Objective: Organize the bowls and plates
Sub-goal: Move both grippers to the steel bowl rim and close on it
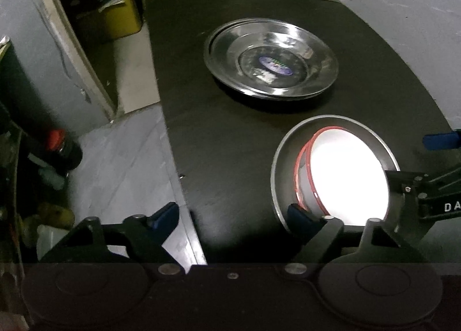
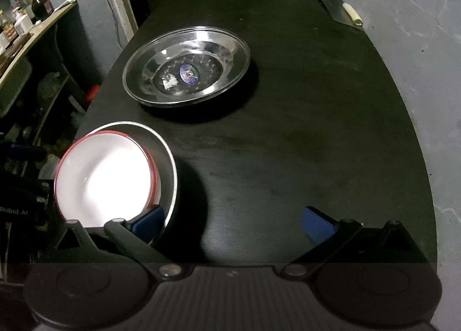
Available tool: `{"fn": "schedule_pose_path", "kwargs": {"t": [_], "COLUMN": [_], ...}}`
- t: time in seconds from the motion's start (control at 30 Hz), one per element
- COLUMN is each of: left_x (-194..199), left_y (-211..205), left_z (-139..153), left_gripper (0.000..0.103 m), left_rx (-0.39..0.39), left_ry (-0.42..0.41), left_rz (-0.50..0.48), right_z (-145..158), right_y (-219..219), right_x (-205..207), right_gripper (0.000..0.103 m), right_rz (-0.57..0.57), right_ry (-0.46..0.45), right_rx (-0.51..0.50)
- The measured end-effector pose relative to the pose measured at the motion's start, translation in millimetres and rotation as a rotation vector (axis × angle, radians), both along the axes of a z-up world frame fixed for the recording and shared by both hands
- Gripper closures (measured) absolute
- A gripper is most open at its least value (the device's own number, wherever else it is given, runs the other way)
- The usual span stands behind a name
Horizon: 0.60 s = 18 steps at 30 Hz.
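Observation:
Two steel plates lie stacked at the middle of the black table; they also show in the right wrist view. Nearer, white red-rimmed bowls sit nested inside a grey metal bowl, also seen in the right wrist view as the white bowls in the grey bowl. My left gripper is open and empty, its right finger beside the grey bowl's near rim. My right gripper is open and empty, its left finger at the bowl stack's near edge.
A metal scraper with a pale handle lies at the table's far right corner. Left of the table are a yellow box, a red-capped bottle on the floor and a shelf with bottles. A grey wall runs along the right.

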State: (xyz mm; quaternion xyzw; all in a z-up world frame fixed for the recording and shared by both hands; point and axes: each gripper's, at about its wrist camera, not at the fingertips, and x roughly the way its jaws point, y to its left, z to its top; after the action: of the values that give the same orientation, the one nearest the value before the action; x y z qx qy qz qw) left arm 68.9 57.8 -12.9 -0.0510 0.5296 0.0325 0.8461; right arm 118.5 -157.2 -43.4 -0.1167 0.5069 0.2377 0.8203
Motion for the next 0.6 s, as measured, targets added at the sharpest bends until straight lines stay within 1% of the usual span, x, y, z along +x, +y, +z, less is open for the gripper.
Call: {"fn": "schedule_pose_path", "kwargs": {"t": [0.2, 0.37, 0.57, 0.6], "left_x": [3.1, 4.1, 3.9, 4.1], "left_y": [-7.1, -6.9, -1.3, -0.5], "left_z": [0.9, 0.5, -0.1, -0.3], "left_gripper": [0.029, 0.039, 0.054, 0.059], "left_rx": [-0.006, -0.043, -0.126, -0.141], "left_ry": [-0.016, -0.026, -0.025, -0.026], "left_rz": [-0.038, -0.046, -0.021, -0.019], "right_z": [-0.4, -0.4, 1.3, 1.7], "right_y": [-6.0, -9.7, -13.6, -13.9], "right_x": [0.9, 0.2, 0.7, 0.1], "right_gripper": [0.000, 0.001, 0.013, 0.016], "right_rz": [-0.020, -0.028, -0.014, -0.012], "right_ry": [-0.002, 0.000, 0.037, 0.043], "right_rx": [-0.004, -0.002, 0.049, 0.056]}}
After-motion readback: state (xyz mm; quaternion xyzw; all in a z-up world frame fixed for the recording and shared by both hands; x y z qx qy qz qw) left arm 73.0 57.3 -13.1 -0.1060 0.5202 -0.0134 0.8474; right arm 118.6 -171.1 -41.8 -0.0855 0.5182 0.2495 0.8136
